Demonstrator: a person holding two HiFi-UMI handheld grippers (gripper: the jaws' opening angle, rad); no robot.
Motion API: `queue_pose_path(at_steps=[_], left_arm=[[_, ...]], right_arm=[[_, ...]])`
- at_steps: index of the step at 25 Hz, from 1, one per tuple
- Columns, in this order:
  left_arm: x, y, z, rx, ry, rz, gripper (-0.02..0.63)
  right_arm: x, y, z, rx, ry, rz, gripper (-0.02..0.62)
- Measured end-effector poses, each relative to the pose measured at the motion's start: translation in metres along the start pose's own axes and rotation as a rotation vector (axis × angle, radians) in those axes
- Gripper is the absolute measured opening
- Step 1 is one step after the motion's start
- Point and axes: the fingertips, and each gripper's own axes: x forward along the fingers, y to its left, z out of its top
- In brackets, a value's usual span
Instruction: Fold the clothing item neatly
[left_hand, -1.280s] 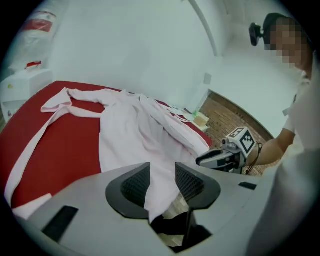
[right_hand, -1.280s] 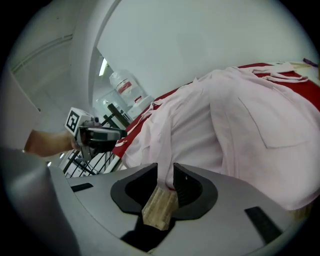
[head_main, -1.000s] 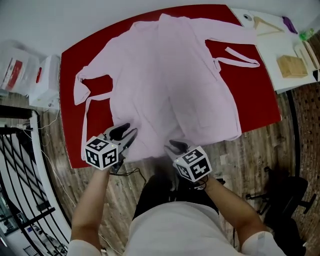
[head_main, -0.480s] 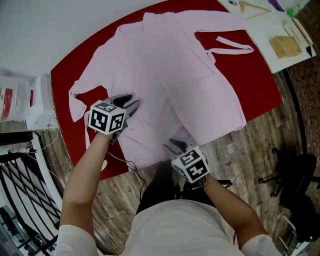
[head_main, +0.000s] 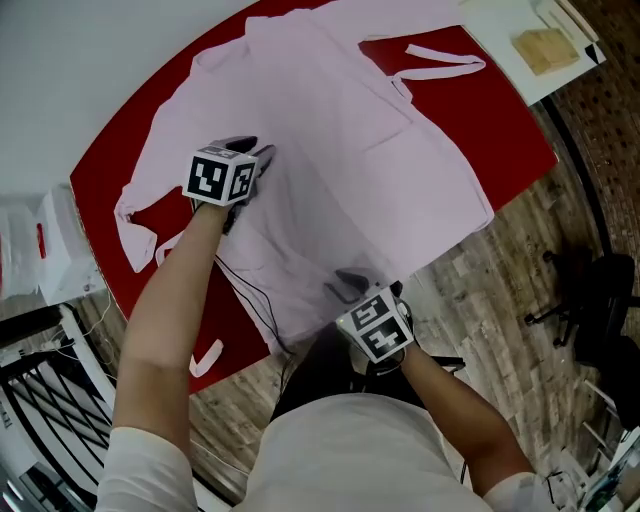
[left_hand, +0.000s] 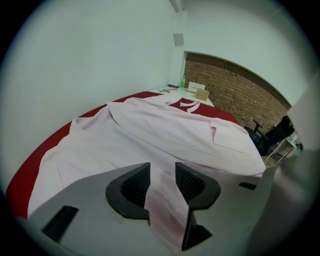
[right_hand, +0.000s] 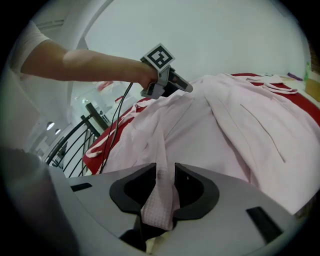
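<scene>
A pale pink robe (head_main: 330, 130) lies spread on the red table (head_main: 505, 140). My left gripper (head_main: 256, 152) hangs over the robe's left middle, shut on a strip of its pink fabric that runs between the jaws (left_hand: 162, 172). Its lifted edge is folded inward over the body of the robe (left_hand: 165, 130). My right gripper (head_main: 350, 284) is at the table's near edge, shut on the robe's hem, which bunches between its jaws (right_hand: 165, 175). In the right gripper view the left gripper's marker cube (right_hand: 159, 56) shows above the robe (right_hand: 240, 130).
The robe's belt (head_main: 440, 70) lies on the red table at the far right. A white side table (head_main: 500, 40) with a wooden block (head_main: 545, 48) stands beyond it. A black chair (head_main: 600, 300) is on the wood floor at right, white bags (head_main: 30, 250) at left.
My left gripper has carried its pinch of fabric from the near edge away from me, over the robe's left middle, folding that edge inward. The right gripper has stayed near the edge.
</scene>
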Motion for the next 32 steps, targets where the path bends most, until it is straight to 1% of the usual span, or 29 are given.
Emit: queue_pose_path(at_steps=[3, 8, 12, 13, 14, 15, 16, 19, 22, 25, 29, 32], left_arm=[[0.015, 0.006, 0.003, 0.027, 0.048, 0.001, 0.155], [0.029, 0.020, -0.006, 0.007, 0.115, 0.025, 0.154], [0.034, 0.022, -0.013, 0.001, 0.145, 0.016, 0.152], [0.034, 0.021, -0.011, 0.008, 0.147, 0.012, 0.120], [0.033, 0.021, -0.009, 0.009, 0.141, 0.007, 0.033], [0.031, 0.020, -0.005, -0.001, 0.124, 0.000, 0.023], [0.029, 0.020, 0.000, -0.024, 0.095, -0.010, 0.018], [0.017, 0.019, 0.017, -0.098, -0.013, -0.044, 0.017], [0.007, 0.022, 0.031, -0.134, -0.091, -0.067, 0.017], [0.000, 0.024, 0.041, -0.166, -0.154, -0.093, 0.017], [-0.003, 0.025, 0.052, -0.173, -0.214, -0.097, 0.017], [0.004, 0.025, 0.051, -0.173, -0.207, -0.085, 0.017]], right_arm=[[0.002, -0.004, -0.004, 0.015, 0.013, -0.032, 0.097], [0.001, -0.006, -0.006, -0.002, 0.030, -0.066, 0.097], [0.001, -0.007, -0.007, -0.045, 0.042, -0.080, 0.095], [0.001, -0.007, -0.006, -0.058, 0.045, -0.083, 0.094], [0.000, -0.008, -0.006, -0.069, 0.046, -0.084, 0.082], [-0.001, -0.009, -0.005, -0.074, 0.042, -0.085, 0.049], [-0.003, -0.009, -0.004, -0.074, 0.035, -0.085, 0.043], [-0.010, -0.007, 0.000, -0.067, 0.007, -0.083, 0.035], [-0.017, -0.009, 0.002, -0.052, -0.016, -0.086, 0.034], [-0.027, -0.015, 0.006, -0.016, -0.050, -0.110, 0.032], [-0.038, -0.029, 0.012, 0.021, -0.089, -0.162, 0.032], [-0.039, -0.036, 0.012, 0.031, -0.092, -0.193, 0.032]])
